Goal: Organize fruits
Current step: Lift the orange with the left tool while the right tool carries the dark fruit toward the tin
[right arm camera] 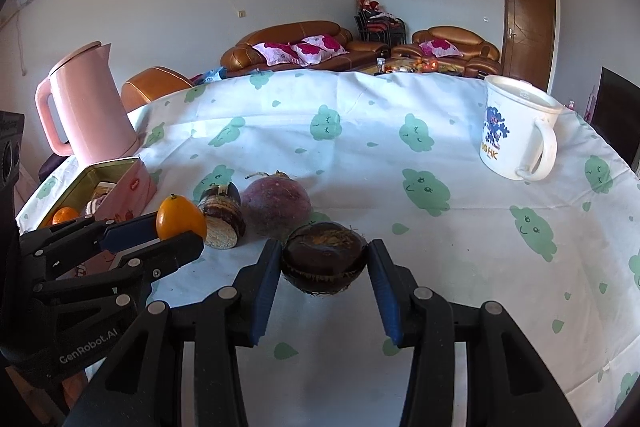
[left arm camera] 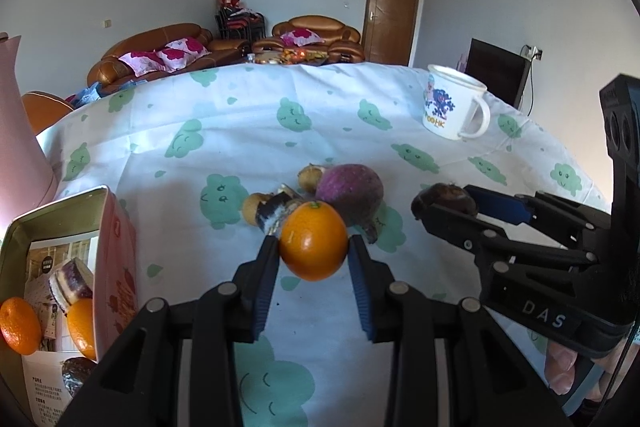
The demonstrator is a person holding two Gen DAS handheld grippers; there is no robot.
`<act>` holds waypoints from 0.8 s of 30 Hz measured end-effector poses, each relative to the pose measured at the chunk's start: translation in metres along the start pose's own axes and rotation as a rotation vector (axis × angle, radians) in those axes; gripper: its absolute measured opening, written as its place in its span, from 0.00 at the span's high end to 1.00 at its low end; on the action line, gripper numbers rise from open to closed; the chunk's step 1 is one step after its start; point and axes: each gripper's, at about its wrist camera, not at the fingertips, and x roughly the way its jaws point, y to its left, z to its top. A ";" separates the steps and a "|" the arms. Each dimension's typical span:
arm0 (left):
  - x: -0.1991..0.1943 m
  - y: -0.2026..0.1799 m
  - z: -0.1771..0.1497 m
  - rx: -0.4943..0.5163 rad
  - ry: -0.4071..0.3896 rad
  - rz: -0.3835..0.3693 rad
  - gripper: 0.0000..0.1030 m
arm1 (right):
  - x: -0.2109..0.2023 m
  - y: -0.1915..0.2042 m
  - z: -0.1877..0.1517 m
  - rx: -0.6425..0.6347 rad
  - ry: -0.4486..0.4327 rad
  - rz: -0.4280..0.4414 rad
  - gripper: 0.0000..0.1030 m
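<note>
Fruits split between tin (left arm camera: pixel 116 227), surface (left arm camera: pixel 248 131) and two hand-held grippers.
Left hand-held gripper (left arm camera: pixel 313 251) clamped on one orange (left arm camera: pixel 313 245); right hand-held gripper (right arm camera: pixel 325 259) clamped on one dark fruit (right arm camera: pixel 324 257); two oranges in tin; one purple fruit (left arm camera: pixel 349 191) on surface.

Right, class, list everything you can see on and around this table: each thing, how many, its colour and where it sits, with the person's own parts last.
Round orange citrus fruit: one, orange, between the left tool's pads.
Dark brown rough round fruit: one, brown, between the right tool's pads.
Purple round fruit: one, purple, mid-table.
Small tan fruits: two, tan, beside the purple fruit.
Pink rectangular metal tin: one, pink, table's left; holds two orange fruits and layered pieces.
White printed enamel mug: one, white, far right.
Pink plastic kettle: one, pink, far left.
White cloud-print tablecloth: one, white and green, covering the table.
Left tool: one, black with blue pads.
Right tool: one, same colours.
</note>
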 end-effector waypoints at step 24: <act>-0.015 -0.001 -0.001 0.003 -0.083 0.025 0.64 | -0.018 0.003 -0.002 -0.019 -0.088 0.019 0.55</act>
